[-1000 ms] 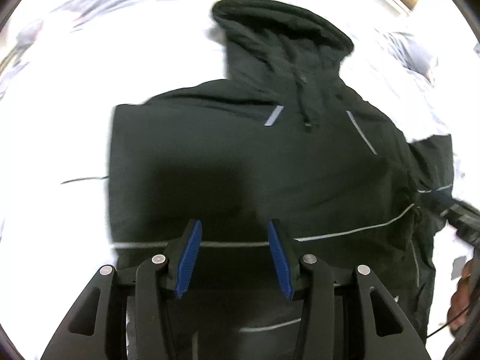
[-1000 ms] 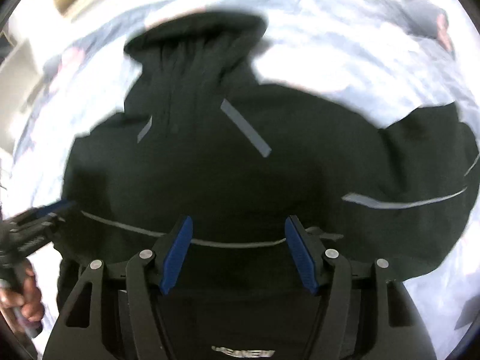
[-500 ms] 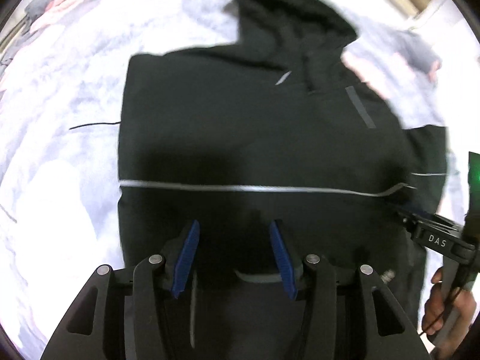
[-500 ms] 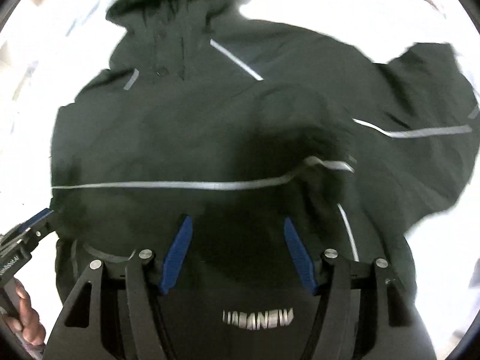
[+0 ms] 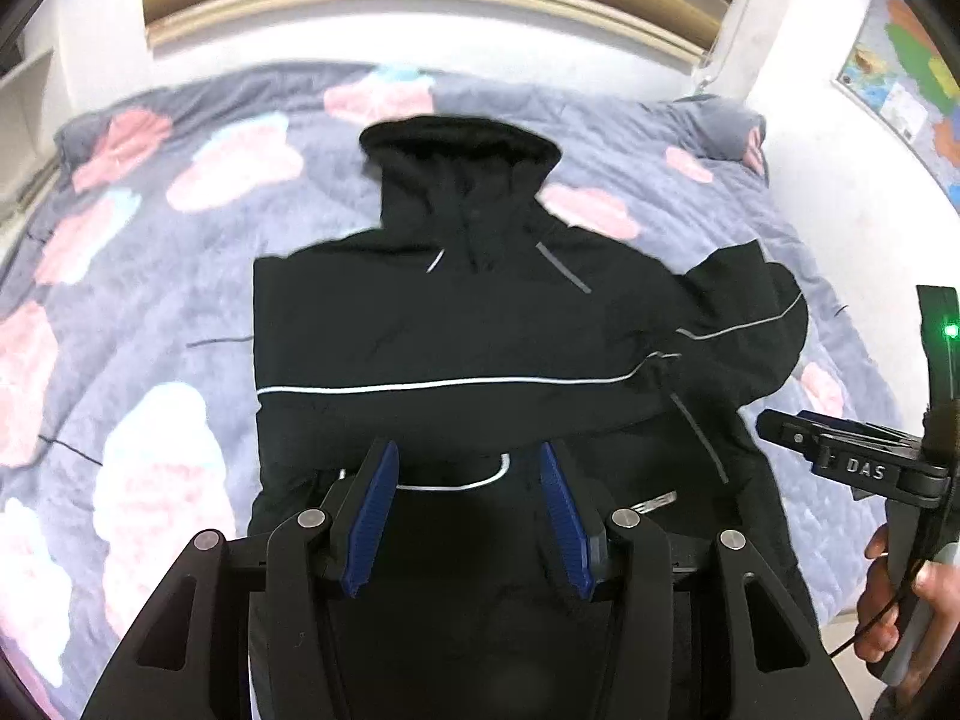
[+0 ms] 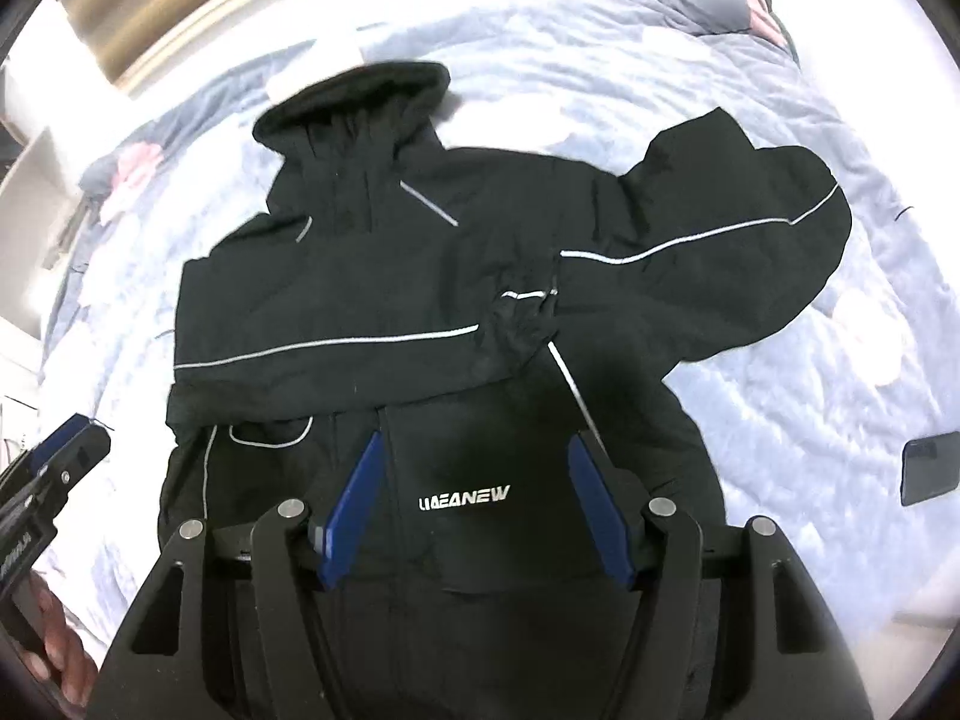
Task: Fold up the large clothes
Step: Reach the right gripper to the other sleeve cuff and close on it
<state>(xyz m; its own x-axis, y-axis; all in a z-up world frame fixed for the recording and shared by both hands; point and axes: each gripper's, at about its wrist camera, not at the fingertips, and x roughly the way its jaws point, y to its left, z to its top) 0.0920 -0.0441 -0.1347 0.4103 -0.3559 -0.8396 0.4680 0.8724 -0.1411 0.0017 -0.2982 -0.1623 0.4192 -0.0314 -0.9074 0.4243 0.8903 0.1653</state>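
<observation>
A black hooded jacket (image 5: 456, 330) with thin reflective stripes lies flat on the bed, hood pointing away; it also shows in the right wrist view (image 6: 384, 300). One sleeve is folded across the chest. The other sleeve (image 6: 738, 252) bends out to the right. My left gripper (image 5: 468, 516) is open and empty, above the jacket's lower part. My right gripper (image 6: 480, 498) is open and empty, above the white logo (image 6: 463, 498). The right gripper also shows at the right edge of the left wrist view (image 5: 852, 462), jaws close together.
The bed has a grey-blue quilt (image 5: 180, 252) with pink and white cloud shapes. A dark phone (image 6: 930, 468) lies on the quilt to the right. A wooden headboard (image 5: 420, 0) and white wall stand behind. A map (image 5: 906, 72) hangs at the right.
Both grippers have pulled back and up from the jacket, so more of the bed and the headboard shows. The jacket stays folded as before.
</observation>
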